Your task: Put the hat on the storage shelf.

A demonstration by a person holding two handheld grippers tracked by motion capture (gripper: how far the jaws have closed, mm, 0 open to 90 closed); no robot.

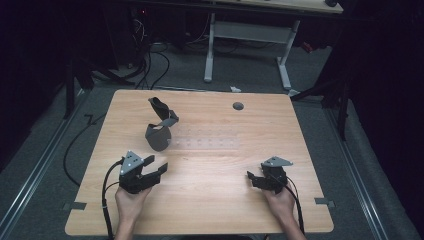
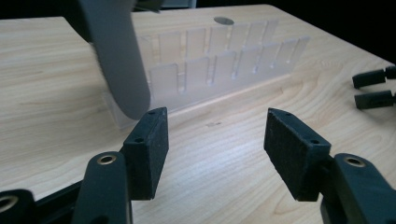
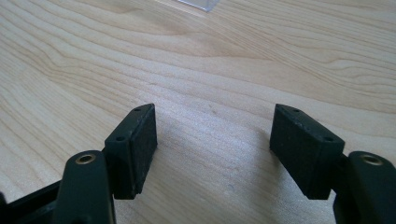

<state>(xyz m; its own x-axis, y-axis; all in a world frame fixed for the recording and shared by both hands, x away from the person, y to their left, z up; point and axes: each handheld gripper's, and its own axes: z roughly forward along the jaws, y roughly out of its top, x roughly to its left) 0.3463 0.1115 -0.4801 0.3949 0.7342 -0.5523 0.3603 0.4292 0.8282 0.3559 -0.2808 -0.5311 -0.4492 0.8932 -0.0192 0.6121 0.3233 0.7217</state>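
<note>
Grey shoe (image 1: 159,136) sits upper left of centre on tabletop (image 1: 210,200), touching left end of clear slotted rack (image 1: 207,143). Looks light, soft-sided w/ stiffer sole; prob. best taken at heel rim. Left gripper (image 1: 155,169) fingers wide, empty; right gripper (image 1: 254,179) same.

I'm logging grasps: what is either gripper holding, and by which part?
Nothing: the left gripper and right gripper both have jaws open over bare table.

White desk frame (image 1: 247,42) behind table (image 1: 210,210)
</note>
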